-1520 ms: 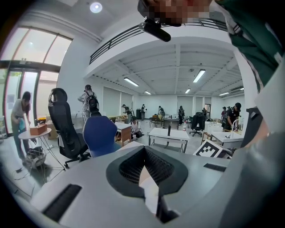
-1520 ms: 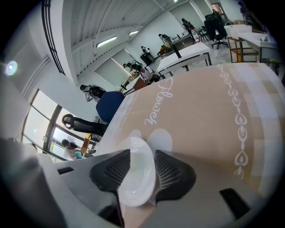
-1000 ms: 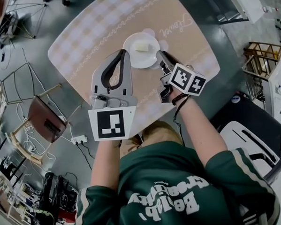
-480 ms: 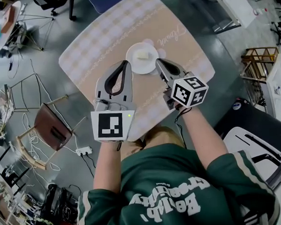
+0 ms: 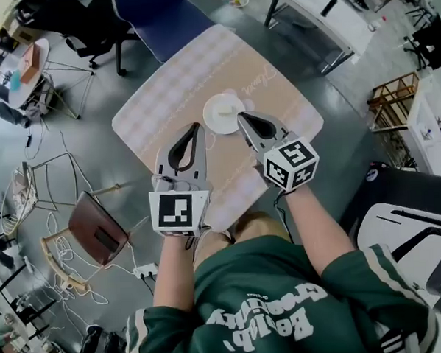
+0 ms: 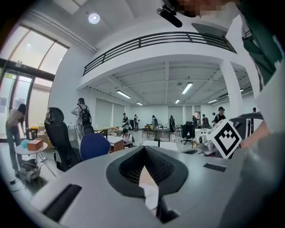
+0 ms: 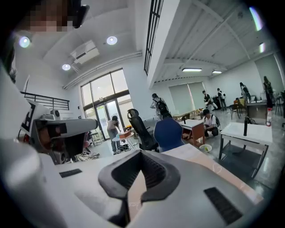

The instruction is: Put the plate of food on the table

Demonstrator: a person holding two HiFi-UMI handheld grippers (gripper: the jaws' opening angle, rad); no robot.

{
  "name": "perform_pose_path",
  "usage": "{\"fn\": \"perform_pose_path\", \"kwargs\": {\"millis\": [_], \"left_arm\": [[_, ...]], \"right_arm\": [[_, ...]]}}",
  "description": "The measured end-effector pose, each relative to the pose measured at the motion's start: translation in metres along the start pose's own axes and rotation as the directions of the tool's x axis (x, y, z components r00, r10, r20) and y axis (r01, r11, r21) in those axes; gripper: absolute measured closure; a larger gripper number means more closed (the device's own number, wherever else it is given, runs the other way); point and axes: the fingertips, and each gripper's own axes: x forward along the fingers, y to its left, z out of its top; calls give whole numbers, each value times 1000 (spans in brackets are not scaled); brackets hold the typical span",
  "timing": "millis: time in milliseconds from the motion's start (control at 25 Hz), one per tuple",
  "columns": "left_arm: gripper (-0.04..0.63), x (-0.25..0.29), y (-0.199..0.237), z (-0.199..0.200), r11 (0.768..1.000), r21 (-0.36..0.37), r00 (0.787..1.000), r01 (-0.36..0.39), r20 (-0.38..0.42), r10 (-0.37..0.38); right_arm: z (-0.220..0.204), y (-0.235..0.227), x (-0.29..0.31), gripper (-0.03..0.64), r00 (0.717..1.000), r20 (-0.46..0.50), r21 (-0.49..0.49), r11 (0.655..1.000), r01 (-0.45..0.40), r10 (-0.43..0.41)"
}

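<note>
Now the plate (image 5: 219,117) sits on the bench (image 5: 175,86), room all round; my left gripper (image 5: 196,127) and right gripper (image 5: 239,117) hang below it in frame, closed, empty I think.

Looks like a big open lab/office hall: mezzanine railing (image 6: 178,39) overhead, strip lights (image 6: 187,87), desks (image 7: 247,131), office chairs (image 6: 57,133), people (image 6: 82,113) milling about, cables (image 5: 59,254) across the grey floor (image 5: 80,165).

A small round white plate (image 5: 213,122) lies flat near the middle of the table (image 5: 161,101), carrying one pale block of food (image 5: 228,106). The table's beige checked cloth (image 5: 199,59) shows cursive script (image 5: 264,77) at the plate's two o'clock.
</note>
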Motion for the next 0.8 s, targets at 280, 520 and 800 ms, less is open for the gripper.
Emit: {"fn": "perform_pose_path", "kwargs": {"millis": [280, 520, 800], "left_arm": [[586, -51, -9, 39, 998, 37, 996, 56, 70, -58], [586, -96, -17, 57, 994, 71, 989, 80, 119, -88], [586, -147, -26, 68, 989, 104, 986, 101, 120, -113]], "right_arm": [[35, 57, -36, 603, 996, 87, -84, 996, 22, -15], [62, 102, -70, 603, 986, 165, -134, 990, 48, -26], [86, 162, -111, 603, 969, 247, -160, 986, 46, -5]]}}
